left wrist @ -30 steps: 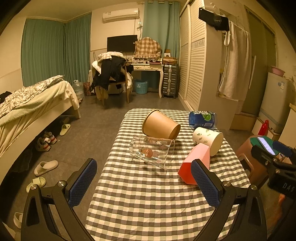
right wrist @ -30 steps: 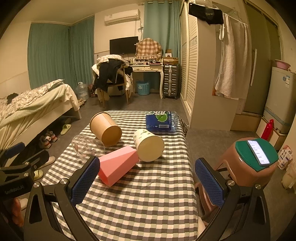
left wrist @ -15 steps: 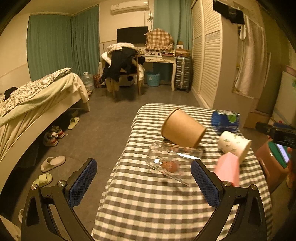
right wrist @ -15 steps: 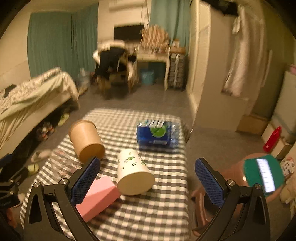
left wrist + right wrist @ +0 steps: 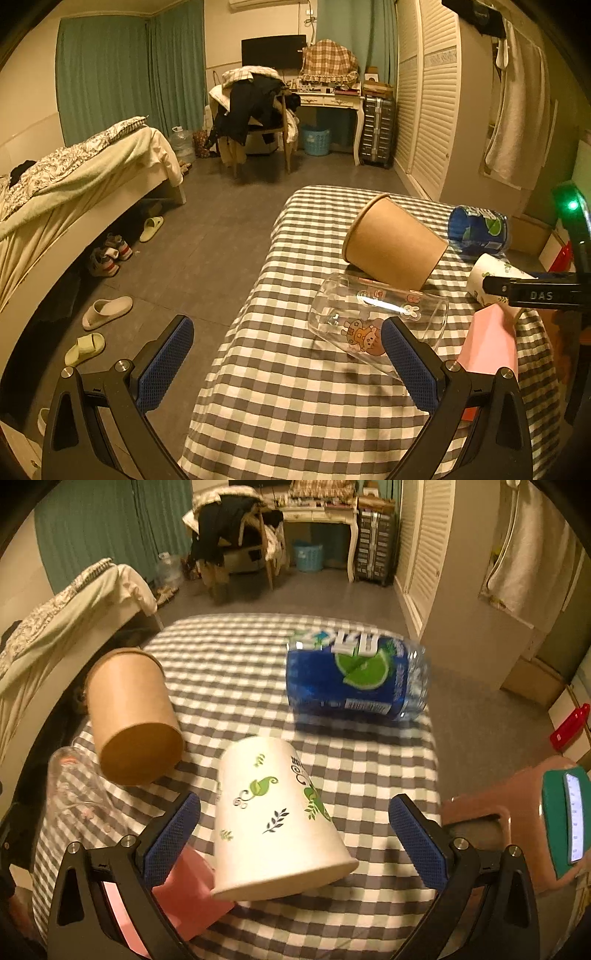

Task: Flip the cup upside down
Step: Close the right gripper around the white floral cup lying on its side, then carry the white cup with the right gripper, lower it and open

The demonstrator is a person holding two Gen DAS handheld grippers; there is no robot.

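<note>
A white paper cup with leaf prints [image 5: 277, 819] lies on its side on the checked tablecloth [image 5: 369, 760], its rim toward me. My right gripper [image 5: 295, 845] is open, with the cup between its fingers but untouched. The cup also shows at the right in the left wrist view [image 5: 491, 277]. A brown paper cup [image 5: 395, 247] [image 5: 131, 716] and a clear printed glass [image 5: 376, 325] also lie on their sides. My left gripper [image 5: 286, 362] is open and empty, over the table's left edge, its right finger just in front of the glass.
A blue bottle [image 5: 354, 675] lies at the table's far side. A pink block [image 5: 184, 890] [image 5: 487, 350] lies beside the white cup. A brown stool with a phone [image 5: 561, 827] stands right of the table. A bed [image 5: 74, 192] and slippers are on the left.
My right gripper has moved forward and down until the white cup lies between its fingers. My left gripper has shifted left and closer to the glass.
</note>
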